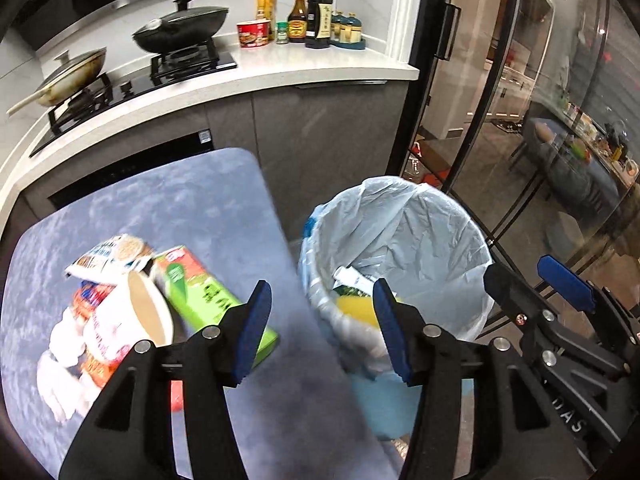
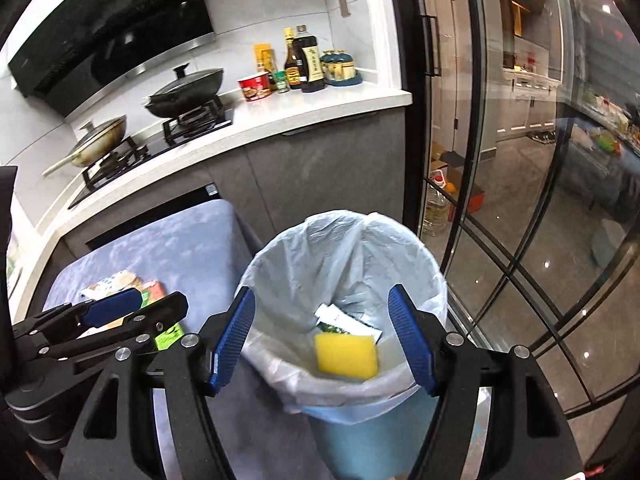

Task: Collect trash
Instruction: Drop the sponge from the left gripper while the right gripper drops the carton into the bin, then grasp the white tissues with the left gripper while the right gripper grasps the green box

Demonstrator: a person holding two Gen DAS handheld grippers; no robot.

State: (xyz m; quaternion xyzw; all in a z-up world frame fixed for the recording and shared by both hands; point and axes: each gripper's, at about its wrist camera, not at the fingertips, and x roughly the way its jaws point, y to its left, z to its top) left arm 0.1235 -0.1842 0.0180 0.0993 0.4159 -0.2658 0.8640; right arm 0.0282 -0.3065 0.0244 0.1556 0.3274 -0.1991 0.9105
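A blue bin with a pale plastic liner (image 2: 340,248) stands on the floor beside a blue-grey table (image 1: 180,200). Inside the bin lie a yellow sponge (image 2: 346,354) and a white packet (image 2: 344,316). My right gripper (image 2: 320,294) hangs open over the bin's mouth, with nothing between its pads. My left gripper (image 1: 320,292) is open too, above the gap between the table edge and the bin (image 1: 440,216). On the table to its left lie a paper cup (image 1: 132,320) on its side, a green carton (image 1: 200,292), a biscuit wrapper (image 1: 112,256) and crumpled white tissue (image 1: 60,368).
Behind the table runs a white counter (image 1: 280,76) with a gas stove, two lidded pans (image 1: 180,28), a red noodle bowl (image 1: 253,34) and several sauce bottles (image 1: 318,16). A black-framed glass door (image 2: 500,200) stands right of the bin.
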